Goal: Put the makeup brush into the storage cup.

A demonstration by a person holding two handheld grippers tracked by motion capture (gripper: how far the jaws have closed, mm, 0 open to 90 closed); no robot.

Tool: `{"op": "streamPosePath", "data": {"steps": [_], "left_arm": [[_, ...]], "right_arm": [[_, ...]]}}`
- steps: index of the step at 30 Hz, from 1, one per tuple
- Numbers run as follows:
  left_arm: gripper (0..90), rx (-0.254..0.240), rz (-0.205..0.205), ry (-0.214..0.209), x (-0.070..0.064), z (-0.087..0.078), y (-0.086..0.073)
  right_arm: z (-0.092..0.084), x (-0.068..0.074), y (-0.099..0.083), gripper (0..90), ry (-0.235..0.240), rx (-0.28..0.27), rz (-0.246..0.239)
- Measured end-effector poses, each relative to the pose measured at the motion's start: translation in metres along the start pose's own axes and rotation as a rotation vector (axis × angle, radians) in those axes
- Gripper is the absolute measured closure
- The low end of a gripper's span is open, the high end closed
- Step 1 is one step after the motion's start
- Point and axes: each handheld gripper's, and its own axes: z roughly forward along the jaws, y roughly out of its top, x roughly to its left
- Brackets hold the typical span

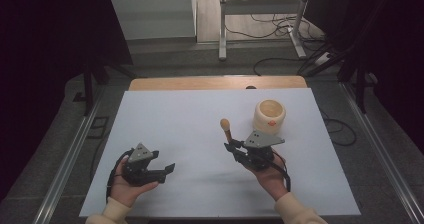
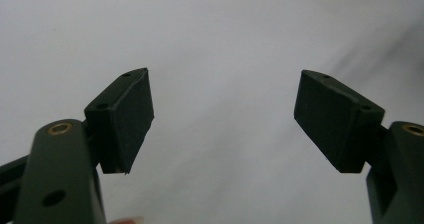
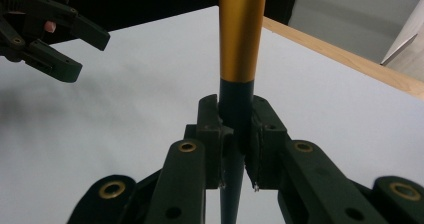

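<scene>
In my right tongs' (image 3: 235, 134) view the tool's orange handle (image 3: 242, 31) runs off the top edge, so its rounded end is cut away there, and its dark lower shaft (image 3: 231, 194) slips down between my pads and out past the bottom edge. From above, my tongs cover that lower part, so I cannot tell what sort of tip it has. The wooden cup's (image 1: 270, 115) inside is too shadowed to read. My forearms are cut off by the bottom edge, and the counter's (image 1: 190, 114) near edge is partly lost there.
</scene>
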Motion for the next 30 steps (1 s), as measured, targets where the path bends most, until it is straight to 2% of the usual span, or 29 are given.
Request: {"op": "streamPosePath", "data": {"steps": [8,10,17,22,30], "left_arm": [[24.1,0.005,-0.023,0.015,0.008,-0.005,-0.006],[24.2,0.004,-0.022,0.016,0.009,-0.006,-0.007],[24.3,-0.007,-0.026,0.005,0.012,-0.006,-0.007],[24.8,-0.008,0.005,0.000,0.011,-0.004,-0.005],[25.1,-0.009,0.007,0.011,0.010,-0.002,-0.003]], "right_arm": [[-0.005,-0.005,0.002,78.4,-0.015,-0.023,0.010],[-0.008,-0.007,0.006,78.4,-0.016,-0.040,0.022],[-0.019,-0.019,0.027,78.4,-0.064,-0.099,0.034],[-0.019,-0.026,0.035,78.4,-0.085,-0.122,0.047],[-0.020,-0.042,0.047,78.4,-0.098,-0.185,0.077]]}}
